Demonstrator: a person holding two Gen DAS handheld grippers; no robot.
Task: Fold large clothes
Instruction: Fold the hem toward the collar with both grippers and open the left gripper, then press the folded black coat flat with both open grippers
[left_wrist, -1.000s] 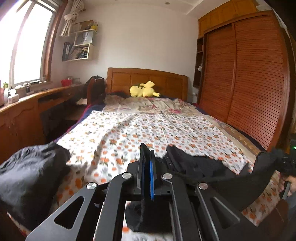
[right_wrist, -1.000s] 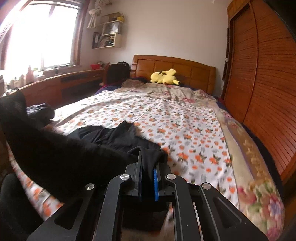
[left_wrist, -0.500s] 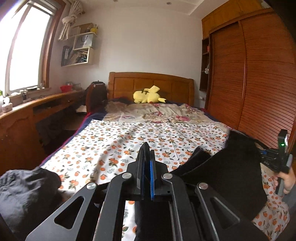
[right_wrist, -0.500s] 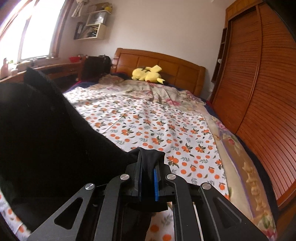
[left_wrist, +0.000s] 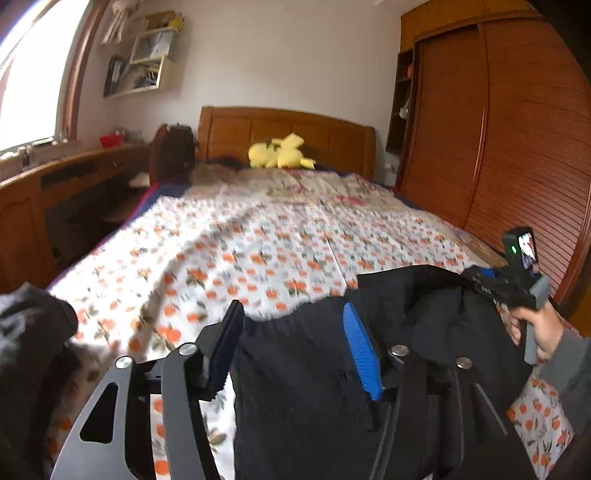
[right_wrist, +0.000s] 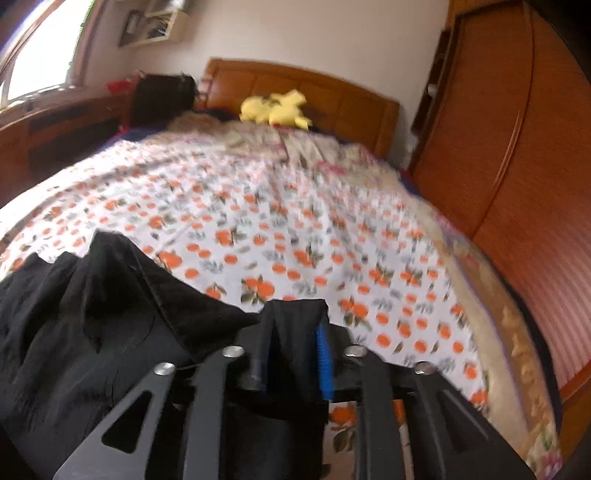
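Note:
A black garment (left_wrist: 406, 332) lies spread over the near end of the bed; it also shows in the right wrist view (right_wrist: 92, 314). My left gripper (left_wrist: 291, 343) is open, its jaws wide apart over the garment's left edge, holding nothing. My right gripper (right_wrist: 291, 354) is nearly shut on a fold of the black garment at its right corner. The right gripper (left_wrist: 517, 280) also shows in the left wrist view, held in a hand at the garment's far right.
The bed has an orange-flowered sheet (left_wrist: 258, 240), a wooden headboard (left_wrist: 284, 133) and a yellow plush toy (left_wrist: 280, 151). A second dark garment (left_wrist: 29, 332) lies at the bed's left corner. A wooden wardrobe (left_wrist: 517, 129) stands right, a desk (left_wrist: 55, 192) left.
My left gripper has opened and let go of the black garment. The garment, held up in the air before, has come down onto the bed. My right gripper still holds its corner.

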